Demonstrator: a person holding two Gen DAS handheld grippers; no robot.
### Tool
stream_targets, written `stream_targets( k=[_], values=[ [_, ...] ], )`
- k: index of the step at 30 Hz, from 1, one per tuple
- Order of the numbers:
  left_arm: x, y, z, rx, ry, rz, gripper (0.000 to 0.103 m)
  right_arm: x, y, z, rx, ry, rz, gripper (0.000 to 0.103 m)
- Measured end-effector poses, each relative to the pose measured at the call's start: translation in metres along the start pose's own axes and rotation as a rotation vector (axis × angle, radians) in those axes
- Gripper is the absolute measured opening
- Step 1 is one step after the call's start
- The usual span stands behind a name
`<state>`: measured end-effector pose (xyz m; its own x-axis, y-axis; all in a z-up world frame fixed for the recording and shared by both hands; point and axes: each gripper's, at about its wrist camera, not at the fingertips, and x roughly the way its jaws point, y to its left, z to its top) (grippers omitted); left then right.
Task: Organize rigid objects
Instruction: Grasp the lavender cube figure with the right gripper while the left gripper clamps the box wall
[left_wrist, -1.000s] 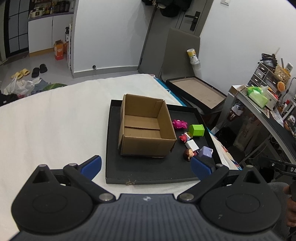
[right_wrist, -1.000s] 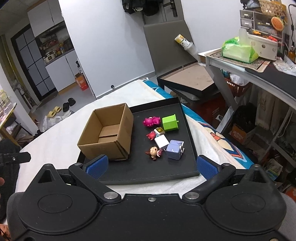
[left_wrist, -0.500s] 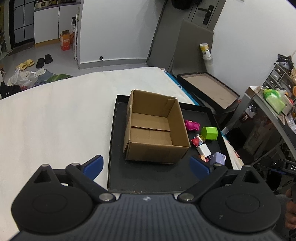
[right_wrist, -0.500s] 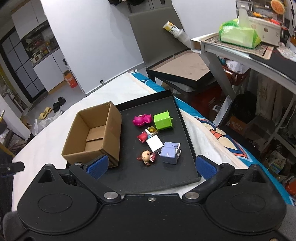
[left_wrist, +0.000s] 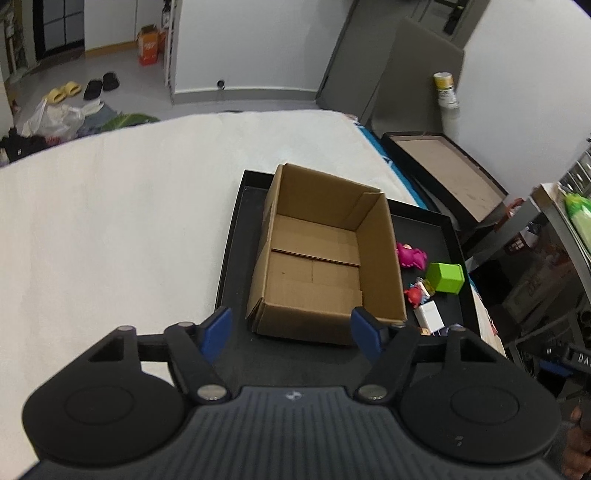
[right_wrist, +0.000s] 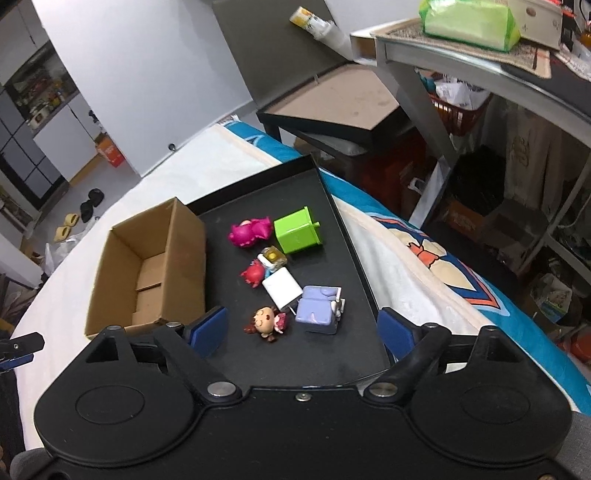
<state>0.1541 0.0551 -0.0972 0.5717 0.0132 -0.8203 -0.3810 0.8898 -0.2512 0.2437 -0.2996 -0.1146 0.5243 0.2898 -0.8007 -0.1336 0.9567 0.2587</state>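
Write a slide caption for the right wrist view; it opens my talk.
Open right gripper above a black tray holding small toys beside an empty cardboard box.

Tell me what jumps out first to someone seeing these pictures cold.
The open cardboard box, empty, on the left of the black tray. Next, the bright toys on the tray right of the box: a green cube, a pink figure beside it, and nearer, a lilac block and a small doll. Both grippers, left and right, hang open and hold nothing.
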Motion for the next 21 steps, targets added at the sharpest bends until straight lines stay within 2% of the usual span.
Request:
stream_targets(
  k=[5, 11, 21],
  values=[
    [0.023, 0.005, 0.010, -0.043, 0.048, 0.011, 0.060, 0.020, -0.003, 0.006, 0.008, 0.045, -0.010, 0.085],
    [0.050, 0.009, 0.018, -0.083, 0.103, 0.039, 0.053, 0.046, -0.005, 0.012, 0.015, 0.100, 0.010, 0.075],
    [0.091, 0.008, 0.031, -0.101, 0.190, 0.081, 0.039, 0.088, -0.009, 0.019, 0.025, 0.177, -0.043, 0.071]
  ],
)
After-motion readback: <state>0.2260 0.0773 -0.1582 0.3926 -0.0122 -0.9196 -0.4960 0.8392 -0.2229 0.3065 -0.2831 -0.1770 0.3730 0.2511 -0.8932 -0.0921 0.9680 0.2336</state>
